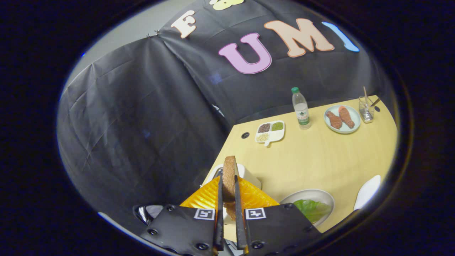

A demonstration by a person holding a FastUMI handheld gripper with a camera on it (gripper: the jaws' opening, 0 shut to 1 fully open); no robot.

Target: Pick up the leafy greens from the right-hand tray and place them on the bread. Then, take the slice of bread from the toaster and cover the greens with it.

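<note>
Pinched between both tool (229, 199) fingers, a bread slice (229, 174) stands upright, its lower edge hidden. Behind it the toaster (249, 175) is mostly covered. Leafy greens (312, 209) lie in a partly cut-off bowl (321, 195).

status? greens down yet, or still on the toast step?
Done, it seems: the leafy greens lie on the plate right of the tongs; the bread under them can't be made out. In hand: the tongs are shut on the bread slice, held upright between the fingers, with the white toaster just behind it. Left: carry the slice over and cover the greens.
</note>
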